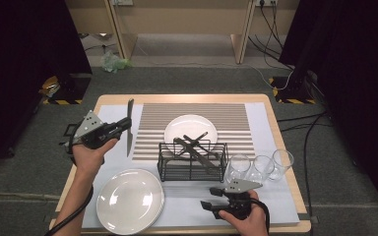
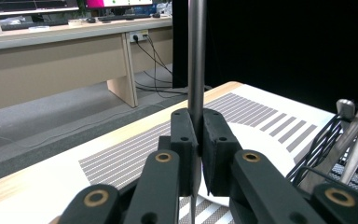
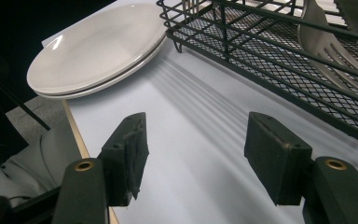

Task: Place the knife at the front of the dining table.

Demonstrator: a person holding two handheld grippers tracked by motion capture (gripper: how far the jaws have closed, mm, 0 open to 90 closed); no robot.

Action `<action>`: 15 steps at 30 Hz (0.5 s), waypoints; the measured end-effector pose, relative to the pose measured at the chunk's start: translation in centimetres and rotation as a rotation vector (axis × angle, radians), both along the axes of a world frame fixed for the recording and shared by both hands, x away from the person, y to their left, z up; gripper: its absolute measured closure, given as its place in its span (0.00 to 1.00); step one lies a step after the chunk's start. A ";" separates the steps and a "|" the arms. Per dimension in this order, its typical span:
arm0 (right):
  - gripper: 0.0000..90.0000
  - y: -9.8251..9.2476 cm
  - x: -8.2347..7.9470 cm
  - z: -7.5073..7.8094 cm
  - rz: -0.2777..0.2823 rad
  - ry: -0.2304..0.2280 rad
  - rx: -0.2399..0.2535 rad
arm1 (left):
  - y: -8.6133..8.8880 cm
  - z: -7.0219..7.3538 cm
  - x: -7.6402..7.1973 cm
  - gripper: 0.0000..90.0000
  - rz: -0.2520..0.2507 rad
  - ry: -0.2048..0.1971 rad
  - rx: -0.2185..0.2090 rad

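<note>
My left gripper (image 1: pixel 123 126) hangs over the table's left side, shut on a table knife (image 1: pixel 129 127). The knife runs lengthways away from me, handle far, blade near. In the left gripper view the knife (image 2: pixel 196 56) stands upright between the closed pads (image 2: pixel 184 140). My right gripper (image 1: pixel 207 199) rests low near the front edge, just in front of the black wire basket (image 1: pixel 193 161), open with nothing between its pads (image 3: pixel 128 151). The basket (image 3: pixel 270 42) holds cutlery, including a fork (image 3: pixel 328 44).
A stack of white plates (image 1: pixel 130 200) lies at the front left, and another white plate (image 1: pixel 190 129) sits on the striped mat (image 1: pixel 236 120) behind the basket. Three clear glasses (image 1: pixel 260 166) stand to the right of the basket. The table edge (image 1: pixel 305 196) runs close on the right.
</note>
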State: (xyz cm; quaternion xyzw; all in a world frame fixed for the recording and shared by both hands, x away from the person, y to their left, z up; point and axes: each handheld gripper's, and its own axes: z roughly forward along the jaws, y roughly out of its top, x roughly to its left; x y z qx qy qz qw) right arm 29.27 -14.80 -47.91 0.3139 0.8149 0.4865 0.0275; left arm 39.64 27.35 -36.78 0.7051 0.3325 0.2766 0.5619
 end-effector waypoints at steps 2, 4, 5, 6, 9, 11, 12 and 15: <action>0.44 0.0 0.0 0.0 -0.001 0.001 -0.001 | 0.0 -0.1 0.1 0.93 0.002 0.005 0.004; 0.44 0.0 0.0 0.0 0.000 0.000 -0.001 | 0.0 -0.2 0.1 0.93 0.006 0.009 0.010; 0.44 0.0 0.0 0.0 0.000 0.000 0.000 | 0.0 -0.3 0.1 0.93 0.008 0.011 0.013; 0.44 0.0 0.0 0.0 0.000 0.000 -0.001 | 0.0 -0.3 0.2 0.93 0.009 0.013 0.016; 0.44 0.0 0.0 0.0 -0.001 0.000 0.000 | 0.1 -0.5 0.2 0.93 0.013 0.019 0.022; 0.44 0.0 0.0 0.0 -0.001 0.002 0.001 | 0.1 -0.6 0.2 0.93 0.016 0.020 0.024; 0.44 0.0 0.0 0.0 0.000 0.000 0.000 | 0.1 -0.6 0.3 0.93 0.017 0.021 0.023; 0.44 0.0 0.0 0.0 0.001 0.002 -0.001 | 0.2 -0.6 0.3 0.93 0.018 0.025 0.028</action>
